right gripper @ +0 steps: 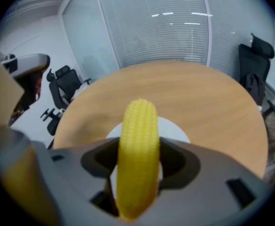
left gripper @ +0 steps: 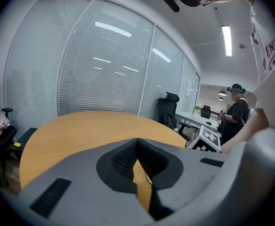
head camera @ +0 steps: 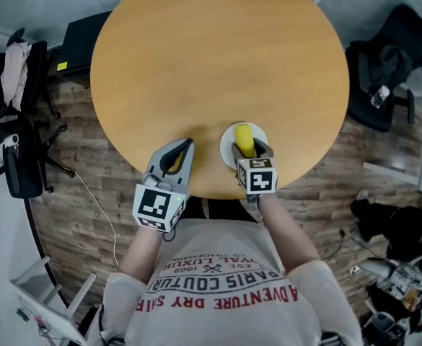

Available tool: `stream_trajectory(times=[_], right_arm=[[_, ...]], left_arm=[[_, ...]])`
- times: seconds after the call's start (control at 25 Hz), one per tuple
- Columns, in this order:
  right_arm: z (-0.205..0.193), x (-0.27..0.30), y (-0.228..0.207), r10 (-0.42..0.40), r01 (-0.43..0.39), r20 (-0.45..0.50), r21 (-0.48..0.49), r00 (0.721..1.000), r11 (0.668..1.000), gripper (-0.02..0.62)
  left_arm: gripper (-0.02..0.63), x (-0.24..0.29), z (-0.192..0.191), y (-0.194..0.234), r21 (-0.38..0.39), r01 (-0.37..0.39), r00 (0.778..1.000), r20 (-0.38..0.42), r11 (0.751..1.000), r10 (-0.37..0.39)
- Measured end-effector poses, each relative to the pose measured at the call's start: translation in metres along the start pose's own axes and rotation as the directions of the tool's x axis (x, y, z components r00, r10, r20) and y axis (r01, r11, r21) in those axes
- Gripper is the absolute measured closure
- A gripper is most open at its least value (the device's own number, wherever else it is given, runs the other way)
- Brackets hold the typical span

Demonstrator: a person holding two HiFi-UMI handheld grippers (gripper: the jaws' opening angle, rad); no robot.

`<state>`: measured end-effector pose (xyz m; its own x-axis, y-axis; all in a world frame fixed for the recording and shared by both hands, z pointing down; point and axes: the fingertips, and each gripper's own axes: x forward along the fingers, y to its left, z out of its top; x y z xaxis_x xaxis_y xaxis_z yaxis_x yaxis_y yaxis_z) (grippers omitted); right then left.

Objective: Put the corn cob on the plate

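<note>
Two grippers sit at the near edge of the round wooden table (head camera: pixel 218 56) in the head view. The right gripper (head camera: pixel 252 153) holds the corn cob (head camera: pixel 244 137) over the white plate (head camera: pixel 227 141); the left gripper (head camera: pixel 180 154) lies beside it, apart.

In the left gripper view, its jaws meet at the tips with nothing between them.

In the right gripper view, the jaws clamp the cob's sides, with the plate just beneath. I'd settle the cob flat and centred, then release gently so it cannot roll.

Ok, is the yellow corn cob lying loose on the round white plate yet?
No, the yellow corn cob is clamped in the jaws of the right gripper, over the round white plate.
</note>
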<state>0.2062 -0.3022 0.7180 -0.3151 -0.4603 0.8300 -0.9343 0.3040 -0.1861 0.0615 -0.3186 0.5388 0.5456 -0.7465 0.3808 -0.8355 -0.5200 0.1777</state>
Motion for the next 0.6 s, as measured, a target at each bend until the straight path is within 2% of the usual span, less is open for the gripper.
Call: stream_trajectory(times=[0.32,0.6], right_arm=[[-0.0068,0.006,-0.0092,-0.069,0.071,-0.055,0.046,0.996,0.996,0.33],[0.0002,0.004,-0.0053,-0.023,0.026,-0.034,0.09,0.999,0.996,0.328]], left_arm=[[0.574,0.0054,0.0037,0.0027,-0.006,0.0,1.0,0.005,1.0,0.0],[0.574,0.0062,0.0087,0.0004,-0.032,0.02,1.0,0.019,0.999,-0.019]])
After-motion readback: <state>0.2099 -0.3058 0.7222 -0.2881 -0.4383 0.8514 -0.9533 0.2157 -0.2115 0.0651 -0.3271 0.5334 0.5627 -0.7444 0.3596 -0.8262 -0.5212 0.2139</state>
